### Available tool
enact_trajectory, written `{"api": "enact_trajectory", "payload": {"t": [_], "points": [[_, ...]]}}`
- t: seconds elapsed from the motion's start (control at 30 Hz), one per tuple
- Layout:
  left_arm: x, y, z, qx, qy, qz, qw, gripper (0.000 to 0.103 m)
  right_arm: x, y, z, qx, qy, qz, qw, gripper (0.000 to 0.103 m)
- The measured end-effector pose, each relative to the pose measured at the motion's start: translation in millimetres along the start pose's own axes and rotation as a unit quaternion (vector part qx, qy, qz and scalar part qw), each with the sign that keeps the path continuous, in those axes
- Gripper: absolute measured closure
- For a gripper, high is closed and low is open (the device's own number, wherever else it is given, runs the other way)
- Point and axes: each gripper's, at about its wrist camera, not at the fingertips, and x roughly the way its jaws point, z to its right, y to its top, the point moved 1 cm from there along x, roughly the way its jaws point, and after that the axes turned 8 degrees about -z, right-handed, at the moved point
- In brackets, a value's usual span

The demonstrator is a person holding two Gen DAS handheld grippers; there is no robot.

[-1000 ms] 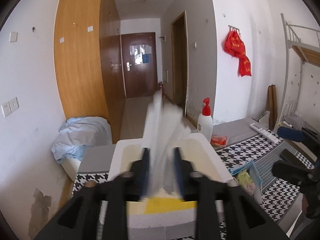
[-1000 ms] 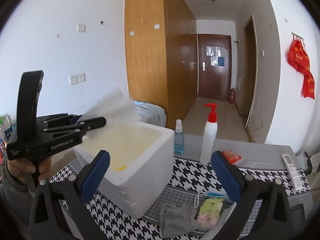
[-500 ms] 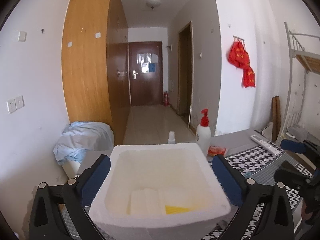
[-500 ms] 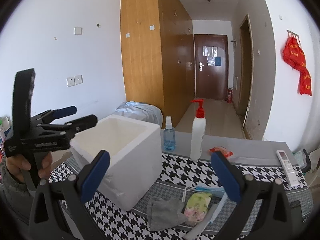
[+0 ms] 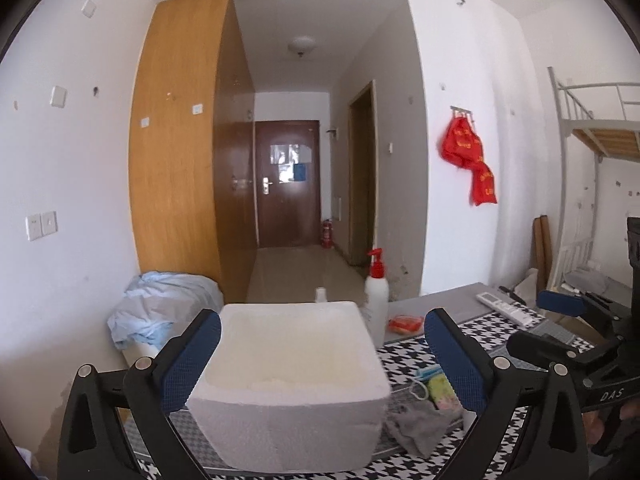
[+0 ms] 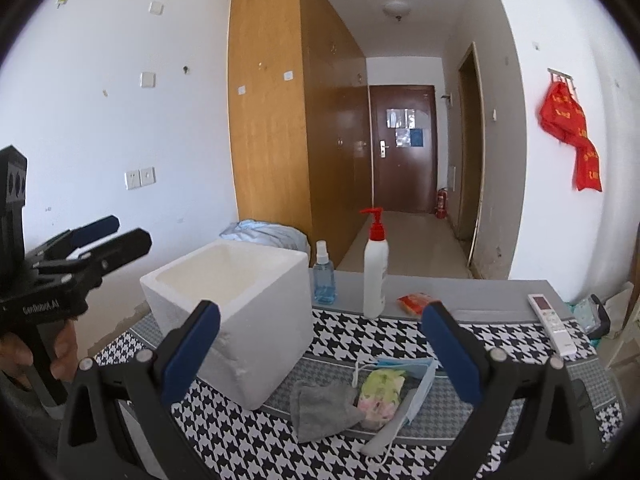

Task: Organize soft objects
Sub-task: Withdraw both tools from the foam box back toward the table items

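From the left wrist camera, the left claw [image 5: 322, 354] stands wide, nothing between its blue-padded fingers [image 5: 191, 354]; its jaws have just been opening, and they frame the white square foam box [image 5: 292, 376] on the black-and-white houndstooth tabletop [image 5: 404, 350]. The box floor is hidden behind the near wall, so what lies inside cannot be told. Just right of the box lie the soft things not yet put away: a crumpled grey cloth [image 5: 420, 424], a small yellow-green and pink floral pouch [image 5: 442, 390] and a bit of pale blue face mask [image 5: 428, 372]. A white pump bottle with a red head [image 5: 376, 304] stands behind the box's far right corner.

From the right wrist camera, the right claw [image 6: 320, 354] is also wide and empty, hanging above the same pile: the grey cloth [image 6: 322, 406] touches the floral pouch [image 6: 380, 394], which lies on the blue mask [image 6: 420, 380]. The foam box [image 6: 240, 312] sits to their left, the left claw [image 6: 108, 236] off beyond it. A small clear blue spray bottle [image 6: 324, 274] and the pump bottle [image 6: 375, 268] stand upright behind, a white remote control [image 6: 552, 322] far right.

The likely trouble is in the pile. The pieces overlap, so a pinch aimed at the cloth could drag the pouch along or snag a mask loop, and thin fabric may slip from the pads. The light foam box could also shift if a claw knocks its wall.
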Motion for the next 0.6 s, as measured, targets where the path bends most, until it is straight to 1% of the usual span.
{"api": "enact_trajectory", "payload": {"t": [0.1,0.27,0.4,0.47,0.53,0.6], "points": [[0,-3,11,0.007,0.001,0.003,1.0000,0.001,-6,-2,5,0.005,0.000,0.008,1.000,0.001],[-3,-8,22,0.012,-0.021,0.008,0.9997,0.001,-13,-8,10,0.004,-0.012,0.012,1.000,0.001],[-4,-13,29,0.014,-0.030,0.005,0.9995,0.001,-14,-13,15,0.012,-0.018,0.010,1.000,0.001],[-3,-15,30,0.012,-0.034,0.006,0.9993,0.001,-15,-17,17,0.014,-0.028,0.009,0.999,0.001],[-2,-18,33,0.014,-0.040,0.002,0.9991,0.001,-17,-20,19,0.017,-0.035,0.008,0.999,0.001],[-1,-20,37,0.016,-0.052,-0.001,0.9985,0.001,-19,-24,22,0.022,-0.037,0.006,0.999,0.001]]}}
